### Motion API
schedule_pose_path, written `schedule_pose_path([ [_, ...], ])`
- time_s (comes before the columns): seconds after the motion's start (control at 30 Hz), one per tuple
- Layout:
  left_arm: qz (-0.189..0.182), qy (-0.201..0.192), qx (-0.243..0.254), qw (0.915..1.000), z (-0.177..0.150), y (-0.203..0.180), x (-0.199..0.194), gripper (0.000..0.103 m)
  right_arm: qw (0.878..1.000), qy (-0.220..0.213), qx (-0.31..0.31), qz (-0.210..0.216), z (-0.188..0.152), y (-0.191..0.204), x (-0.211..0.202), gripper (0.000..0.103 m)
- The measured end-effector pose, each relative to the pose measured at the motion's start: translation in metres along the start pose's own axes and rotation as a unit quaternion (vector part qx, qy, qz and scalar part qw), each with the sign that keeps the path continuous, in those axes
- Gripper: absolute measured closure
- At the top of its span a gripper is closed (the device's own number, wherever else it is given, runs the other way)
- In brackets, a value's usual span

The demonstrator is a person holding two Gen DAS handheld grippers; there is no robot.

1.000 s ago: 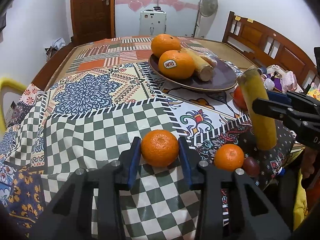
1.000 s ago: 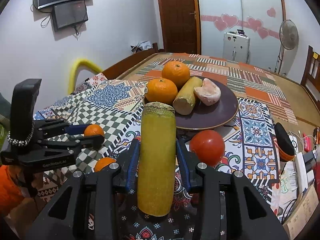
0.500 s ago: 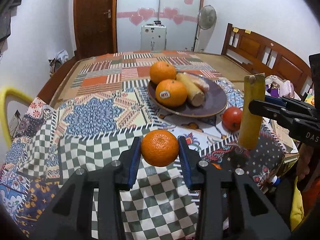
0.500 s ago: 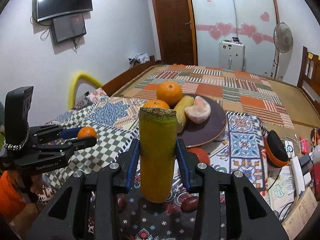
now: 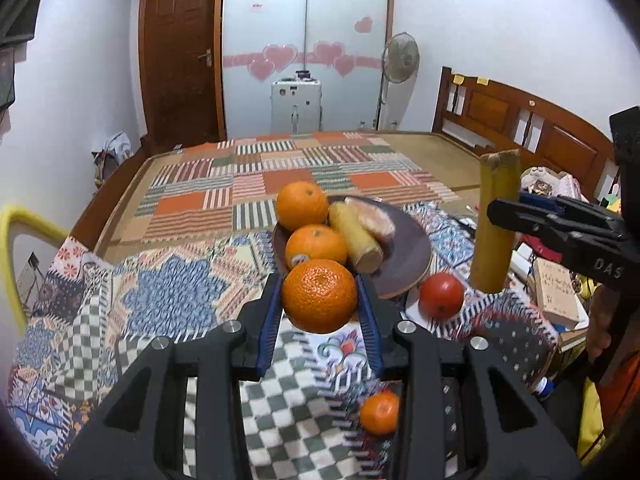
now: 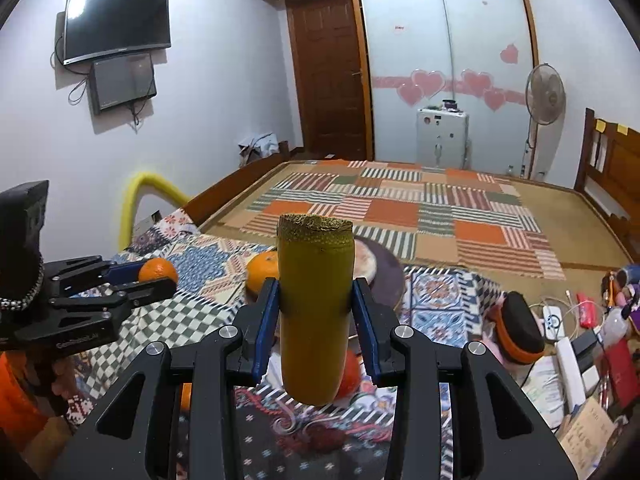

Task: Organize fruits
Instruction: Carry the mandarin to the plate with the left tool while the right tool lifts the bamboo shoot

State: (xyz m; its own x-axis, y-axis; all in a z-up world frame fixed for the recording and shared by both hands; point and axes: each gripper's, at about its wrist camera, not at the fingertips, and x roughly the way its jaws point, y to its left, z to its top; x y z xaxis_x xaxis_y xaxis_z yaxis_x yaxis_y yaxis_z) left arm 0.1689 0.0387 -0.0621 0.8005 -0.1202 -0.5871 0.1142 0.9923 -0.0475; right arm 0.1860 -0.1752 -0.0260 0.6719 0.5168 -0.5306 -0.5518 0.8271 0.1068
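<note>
With two oranges (image 5: 308,224) already on the plate (image 5: 412,256), the left gripper (image 5: 319,316) clamps a mandarin (image 5: 319,295) and the right gripper (image 6: 316,322) clamps an upright sugarcane piece (image 6: 315,312), while a tomato (image 5: 441,295) and a small mandarin (image 5: 379,413) remain on the cloth.

Left gripper (image 5: 320,312) is held level above the table, blue pads (image 5: 267,320) clamped on an orange (image 5: 319,295). Right gripper (image 6: 316,320) is held raised, pads pressed against an upright yellow-green stalk (image 6: 315,312).

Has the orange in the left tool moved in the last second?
Yes. The orange, gripped by the left tool, has risen off the checked cloth toward the plate.
</note>
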Motion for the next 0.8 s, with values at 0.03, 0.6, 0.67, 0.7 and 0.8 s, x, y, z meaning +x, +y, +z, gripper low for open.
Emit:
schedule_pose_path([
  [0.03,-0.002,-0.002,0.001,1.0,0.003,-0.002,0.001,0.066,1.0,-0.001,0.0,-0.002,0.001,-0.002,0.001,0.069],
  [0.6,-0.007,0.008,0.031,0.9995,0.029,-0.025,0.072,0.066,1.0,0.003,0.0,-0.015,0.012,-0.03,0.038,0.069],
  [0.67,-0.006,0.012,0.033,0.9994,0.031,-0.025,0.08,0.066,1.0,0.007,0.002,-0.013,0.011,-0.032,0.044,0.069],
  [0.7,-0.006,0.014,0.033,0.9993,0.032,-0.024,0.085,0.066,1.0,0.008,0.003,-0.012,0.011,-0.033,0.047,0.069],
  [0.8,-0.003,0.019,0.032,0.9993,0.034,-0.023,0.096,0.066,1.0,0.015,0.003,-0.009,0.011,-0.035,0.055,0.069],
])
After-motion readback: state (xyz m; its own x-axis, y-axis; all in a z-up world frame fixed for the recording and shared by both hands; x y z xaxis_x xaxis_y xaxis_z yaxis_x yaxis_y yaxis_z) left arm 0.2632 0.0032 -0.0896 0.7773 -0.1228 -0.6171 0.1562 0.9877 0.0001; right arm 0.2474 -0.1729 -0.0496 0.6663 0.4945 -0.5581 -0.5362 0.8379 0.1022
